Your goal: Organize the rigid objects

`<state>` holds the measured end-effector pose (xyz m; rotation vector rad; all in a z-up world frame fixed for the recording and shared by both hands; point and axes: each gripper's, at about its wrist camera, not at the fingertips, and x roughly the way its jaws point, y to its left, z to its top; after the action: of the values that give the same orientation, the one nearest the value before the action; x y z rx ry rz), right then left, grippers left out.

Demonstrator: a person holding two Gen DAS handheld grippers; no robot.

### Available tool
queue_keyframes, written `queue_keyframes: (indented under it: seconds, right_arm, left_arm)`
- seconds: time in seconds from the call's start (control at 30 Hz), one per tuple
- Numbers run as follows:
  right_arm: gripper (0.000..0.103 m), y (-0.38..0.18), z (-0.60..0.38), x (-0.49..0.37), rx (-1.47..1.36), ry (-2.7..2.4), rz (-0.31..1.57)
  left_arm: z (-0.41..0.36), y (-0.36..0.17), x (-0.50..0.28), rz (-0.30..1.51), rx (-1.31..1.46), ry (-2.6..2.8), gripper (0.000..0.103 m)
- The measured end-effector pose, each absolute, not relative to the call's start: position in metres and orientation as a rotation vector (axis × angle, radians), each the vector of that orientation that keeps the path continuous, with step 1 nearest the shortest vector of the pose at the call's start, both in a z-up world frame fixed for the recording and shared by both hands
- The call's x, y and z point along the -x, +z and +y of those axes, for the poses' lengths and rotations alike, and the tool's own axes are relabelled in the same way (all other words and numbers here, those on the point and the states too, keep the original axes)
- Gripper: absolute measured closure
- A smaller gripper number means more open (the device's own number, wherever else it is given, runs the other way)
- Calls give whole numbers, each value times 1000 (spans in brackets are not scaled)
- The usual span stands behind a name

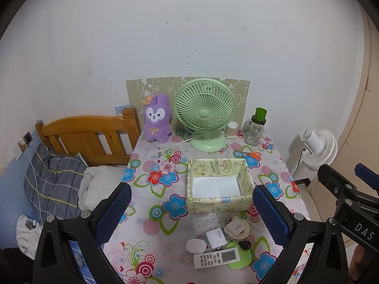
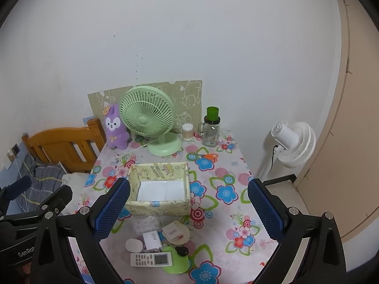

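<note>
Both grippers hover above the near edge of the bench, jaws spread wide and empty: left gripper, right gripper. Below them, left to right, lie one white oval case, one remote control, one white charger, one black key fob on a green lid. One empty patterned box sits mid-bench, just beyond the clutter. Two fans: green desk fan, white floor fan.

Open-topped box behind clutter
</note>
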<state>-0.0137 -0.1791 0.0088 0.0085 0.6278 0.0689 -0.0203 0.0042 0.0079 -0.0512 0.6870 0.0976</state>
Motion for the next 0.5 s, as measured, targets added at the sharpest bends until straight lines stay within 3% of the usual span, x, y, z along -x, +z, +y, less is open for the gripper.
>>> queue_keyframes:
  seconds: [0.5]
  right_arm:
    - [2,8,-180,8,-7,61,625]
  left_arm:
    - [5,6,15,691,49,96,0]
